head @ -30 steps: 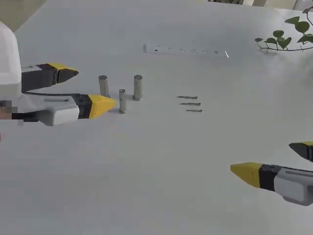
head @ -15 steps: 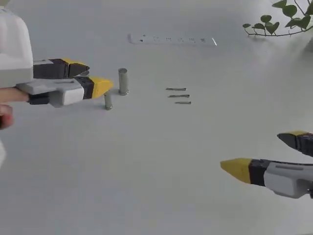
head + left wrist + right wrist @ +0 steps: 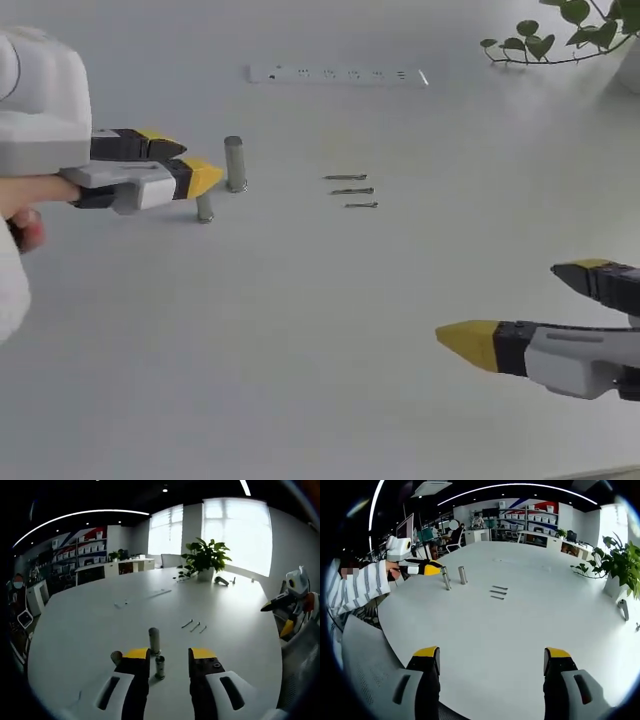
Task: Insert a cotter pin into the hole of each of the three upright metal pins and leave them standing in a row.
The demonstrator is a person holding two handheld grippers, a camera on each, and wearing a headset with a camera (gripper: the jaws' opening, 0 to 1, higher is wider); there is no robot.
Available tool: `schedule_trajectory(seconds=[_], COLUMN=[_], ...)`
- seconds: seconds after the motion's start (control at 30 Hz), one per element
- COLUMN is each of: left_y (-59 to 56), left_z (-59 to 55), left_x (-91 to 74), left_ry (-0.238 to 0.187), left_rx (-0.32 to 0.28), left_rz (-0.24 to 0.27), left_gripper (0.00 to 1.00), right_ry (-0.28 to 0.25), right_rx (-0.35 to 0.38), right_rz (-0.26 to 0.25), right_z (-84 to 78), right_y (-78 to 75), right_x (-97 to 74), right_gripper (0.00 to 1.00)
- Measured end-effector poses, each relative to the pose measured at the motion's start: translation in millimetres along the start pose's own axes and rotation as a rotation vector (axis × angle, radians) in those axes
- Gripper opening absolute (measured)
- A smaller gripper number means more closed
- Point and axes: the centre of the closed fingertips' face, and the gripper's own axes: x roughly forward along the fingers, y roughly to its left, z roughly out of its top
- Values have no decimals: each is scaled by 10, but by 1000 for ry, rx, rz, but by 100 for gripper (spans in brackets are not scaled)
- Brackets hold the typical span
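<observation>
Hovering left gripper, jaws apart, gripping nothing. Between jaws, short metal pin is standing upright, just in front of tall metal pin. Beside tall metal pin, third pin is showing partly behind jaw. Three cotter pins are lying right of tall metal pin. Well apart from tall metal pin, right gripper is hanging, jaws wide, empty.

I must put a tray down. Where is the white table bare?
Bare: the stretch between the three thin metal cotter pins and the yellow-tipped right tongs, and between those pins and the white power strip. Crowded: around the upright silver metal pins at the left tongs.
</observation>
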Motion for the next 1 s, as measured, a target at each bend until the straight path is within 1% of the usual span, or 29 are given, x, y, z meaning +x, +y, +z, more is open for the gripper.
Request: schedule_trajectory(seconds=[0.1,0.17,0.23,0.37,0.43,0.5,0.53,0.57,0.67,0.7,0.8,0.87,0.93,1.0], left_y=[25,15,91,141,152,149,157,171,218,229,249,270,276,266], left_z=[-55,-62,-121,-178,-211,-237,-257,-281,-337,-350,-356,-356,-358,-360], left_x=[45,116,158,223,253,282,290,305,331,342,346,354,354,357], left_ry=[19,34,48,61,75,81,90,100,115,118,115,109,106,104], left_rx=[-3,-18,-24,-37,-23,-21,-9,8,10,13,14,-4,-7,-10], left_rz=[13,16,24,39,44,39,39,45,63,69,78,91,91,72], left_gripper=[25,25,24,22,23,20,19,18,17,17,6,6,6,6], right_ry=[1,0,1,3,4,3,3,2,3,5,8,8,7,7], right_rx=[3,11,12,9,11,11,10,9,7,6,4,7,9,8], right_rz=[-2,0,2,5,6,8,8,8,10,10,9,8,6,4], right_z=[-5,-6,-4,4,6,11,12,13,10,6,-7,-12,-15,-16], right_y=[-14,-13,-9,-1,-1,2,2,4,9,12,12,9,3,-1], right_x=[-2,2,5,13,16,17,16,16,14,12,3,-7,-15,-22], right_gripper=[84,84,84,84,84,84,84,84,84,84,84,84,84,84])
